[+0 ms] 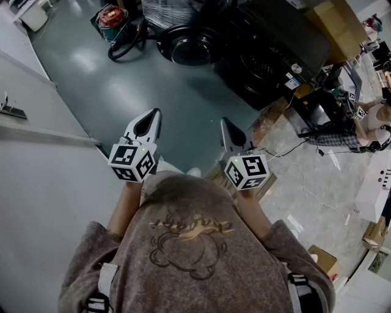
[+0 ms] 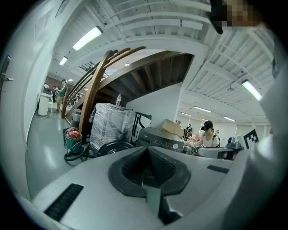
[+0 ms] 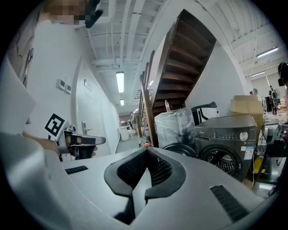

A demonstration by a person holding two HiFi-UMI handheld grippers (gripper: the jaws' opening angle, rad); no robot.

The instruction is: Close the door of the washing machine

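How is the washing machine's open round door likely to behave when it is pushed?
The door looks like a rigid dark ring, so it likely won't flex. It stands swung out from the washing machine, so a push should swing it on its hinge, not slide it. Its glossy curved face may be slippery.

- The glossy grey-green floor (image 1: 122, 85) spreads ahead of me and meets pale marbled tiles (image 1: 305, 183) at my 3 o'clock.
- A dark washing machine (image 1: 269, 55) stands on it at 1 o'clock, its round door (image 1: 189, 46) hanging open toward 12.
- A red-topped canister vacuum (image 1: 113, 18) sits at 11 o'clock.
- A cardboard box (image 1: 324, 261) rests on the tiles at 4 o'clock.
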